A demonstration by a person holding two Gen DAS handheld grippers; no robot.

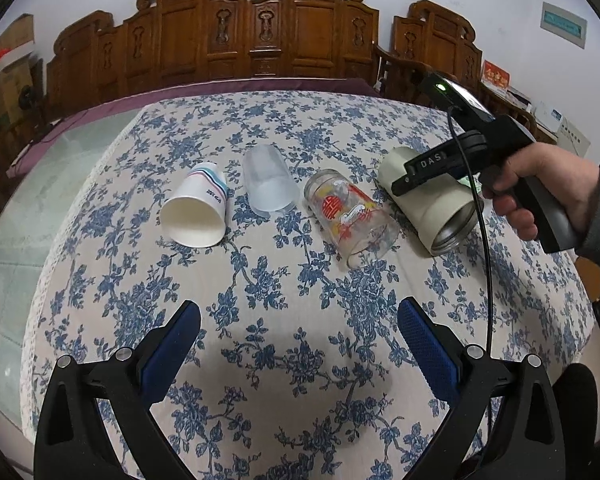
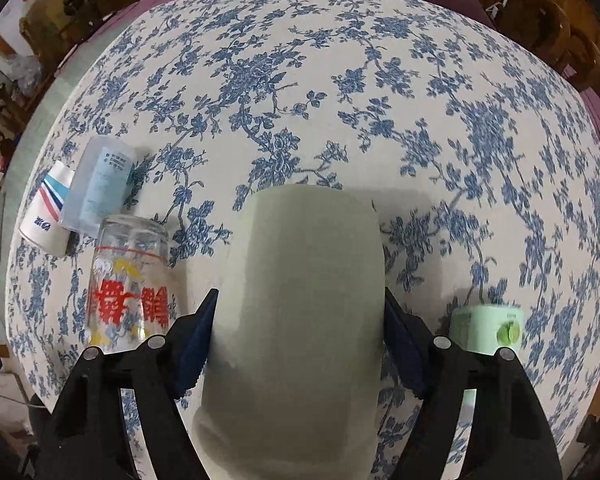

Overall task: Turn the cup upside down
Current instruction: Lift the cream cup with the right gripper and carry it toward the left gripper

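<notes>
Right fingers [image 2: 298, 336] grip beige cup [image 2: 300, 300] | left fingers [image 1: 300, 350] spread | floral tablecloth [image 1: 284, 344] | carved wooden chairs [image 1: 256, 28]

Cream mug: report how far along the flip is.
Done: nothing looks flipped yet. The paper cup, frosted plastic cup, printed glass and cream mug all lie on their sides on the floral tablecloth.
In hand: the right hand-held gripper has its fingers at either side of the mug.
Left: lift, turn and set it mouth-down. The left hand-held gripper is open, holding nothing.
</notes>
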